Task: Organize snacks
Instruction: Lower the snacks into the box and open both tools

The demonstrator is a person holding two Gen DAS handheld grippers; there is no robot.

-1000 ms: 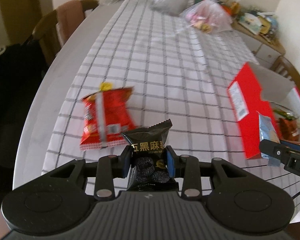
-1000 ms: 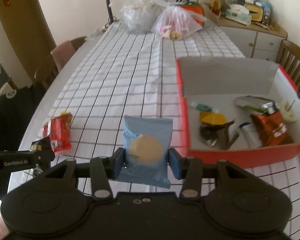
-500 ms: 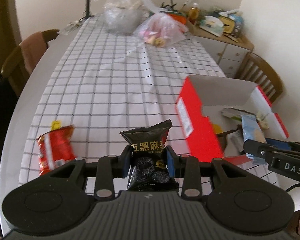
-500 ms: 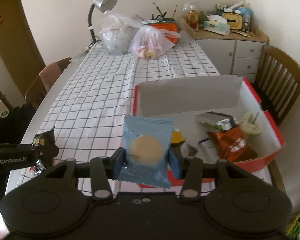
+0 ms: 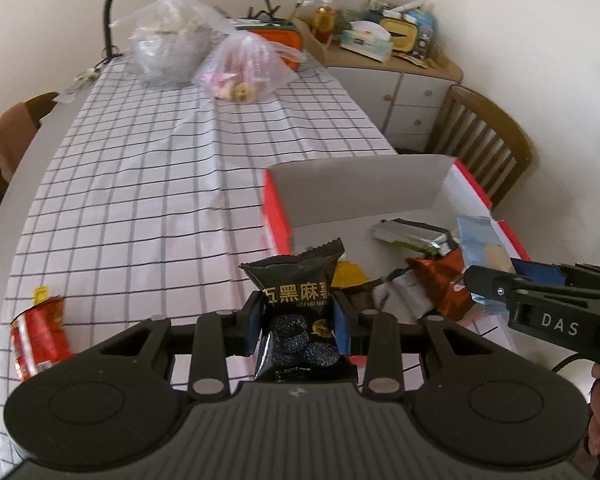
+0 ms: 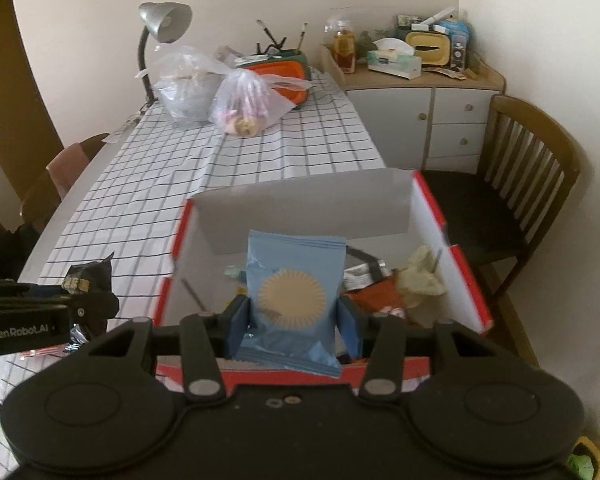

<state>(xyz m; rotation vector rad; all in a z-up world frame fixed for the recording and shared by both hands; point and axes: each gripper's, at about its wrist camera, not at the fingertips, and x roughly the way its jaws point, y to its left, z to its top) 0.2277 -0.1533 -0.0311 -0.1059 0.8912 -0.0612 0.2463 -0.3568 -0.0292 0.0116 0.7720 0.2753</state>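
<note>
My left gripper (image 5: 296, 322) is shut on a black snack packet (image 5: 298, 300) with gold characters, held near the left front edge of the red box (image 5: 276, 216). My right gripper (image 6: 294, 320) is shut on a light blue snack packet (image 6: 294, 288) with a tan round print, held over the front of the red box (image 6: 466, 280). The box holds several snacks, among them an orange-brown packet (image 5: 436, 284) and a silver packet (image 5: 412, 234). A red snack packet (image 5: 38, 334) lies on the checked tablecloth (image 5: 140, 200) at the left.
Two plastic bags (image 6: 248, 100), an orange container (image 6: 276, 72) and a desk lamp (image 6: 162, 24) stand at the table's far end. A wooden chair (image 6: 528, 184) stands to the right of the box, another chair (image 5: 8, 140) on the left. A cluttered cabinet (image 6: 420, 92) is behind.
Both grippers have swung right and forward with their packets. The red box now lies directly before the right gripper, and the red packet has slid to the far left of the left view.
</note>
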